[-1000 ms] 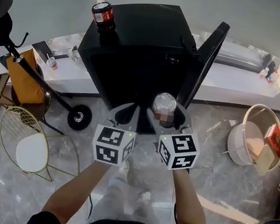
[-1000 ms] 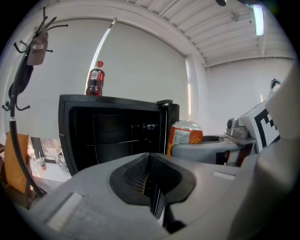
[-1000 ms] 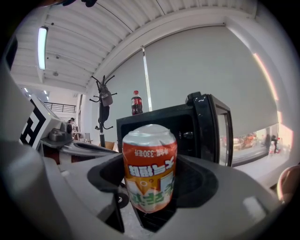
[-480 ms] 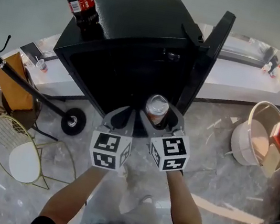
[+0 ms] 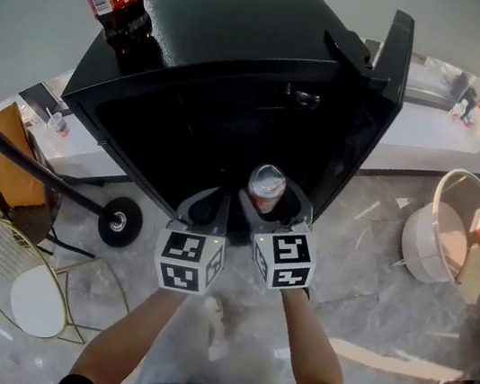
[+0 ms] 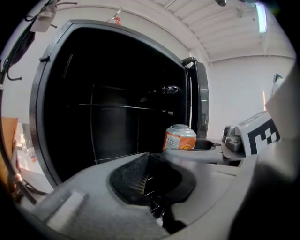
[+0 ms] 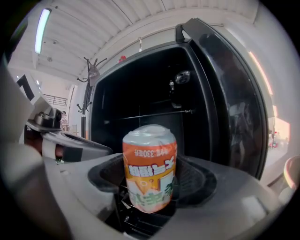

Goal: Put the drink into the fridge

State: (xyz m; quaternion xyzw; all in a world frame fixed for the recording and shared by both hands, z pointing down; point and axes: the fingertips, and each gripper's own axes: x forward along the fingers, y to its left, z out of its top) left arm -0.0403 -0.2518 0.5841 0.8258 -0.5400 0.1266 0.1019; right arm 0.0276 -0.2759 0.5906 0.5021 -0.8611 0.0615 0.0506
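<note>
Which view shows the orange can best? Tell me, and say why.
The right gripper view: the orange can stands large at centre, label upside down. The head view shows only its silver end from above; the left gripper view shows the can small, side-on.

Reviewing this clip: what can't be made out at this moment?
- Fridge interior: all views, too dark to show what its shelves hold.
- Can base: right gripper view, sunk between the right hand-held gripper pads; head view shows only its top.
- Cola bottle base: head view, dark against the black fridge top.
</note>
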